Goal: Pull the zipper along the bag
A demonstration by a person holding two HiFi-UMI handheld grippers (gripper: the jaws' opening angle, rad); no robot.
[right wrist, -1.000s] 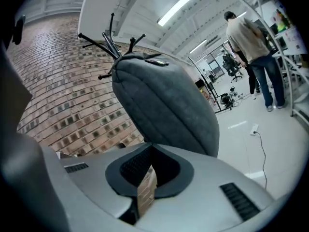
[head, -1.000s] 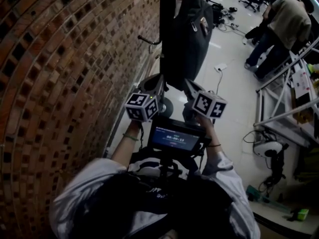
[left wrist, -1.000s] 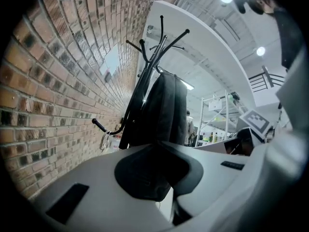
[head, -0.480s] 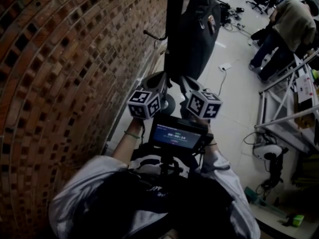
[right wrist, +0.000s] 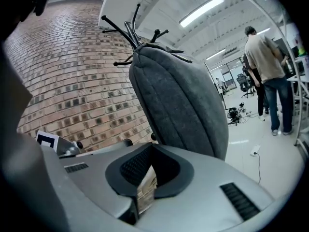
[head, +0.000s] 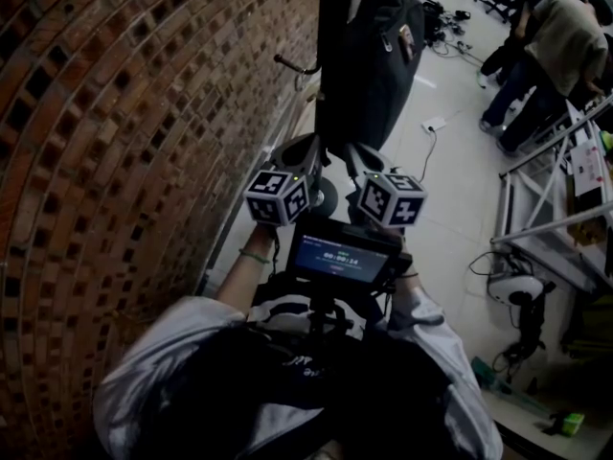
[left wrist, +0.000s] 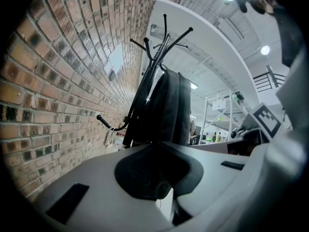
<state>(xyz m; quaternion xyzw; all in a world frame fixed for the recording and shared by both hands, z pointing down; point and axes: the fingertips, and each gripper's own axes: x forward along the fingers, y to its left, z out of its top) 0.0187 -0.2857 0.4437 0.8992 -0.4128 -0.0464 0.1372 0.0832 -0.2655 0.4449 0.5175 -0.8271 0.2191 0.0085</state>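
Observation:
A dark grey backpack (head: 375, 60) hangs from a black coat rack (head: 330, 36) next to the brick wall. In the right gripper view the backpack (right wrist: 186, 93) fills the middle, padded side toward me. In the left gripper view the same backpack (left wrist: 168, 111) shows edge-on. I cannot make out its zipper. My left gripper (head: 306, 147) and right gripper (head: 358, 156) are held side by side just short of the bag's lower end, apart from it. Each gripper's jaws are together with nothing between them: the left gripper (left wrist: 158, 177) and the right gripper (right wrist: 148, 174).
The curved brick wall (head: 124, 123) runs along the left. A person in a tan top (head: 563, 32) stands at the back right beside a metal frame (head: 541, 185). A white plug and cable (head: 428, 126) and a headset (head: 512, 287) lie on the floor. A small screen (head: 340, 260) sits at my chest.
The head view has shifted a little, so the bag sits higher in it. The right gripper's marker cube has rolled slightly. Both grippers stay where they were, below the bag.

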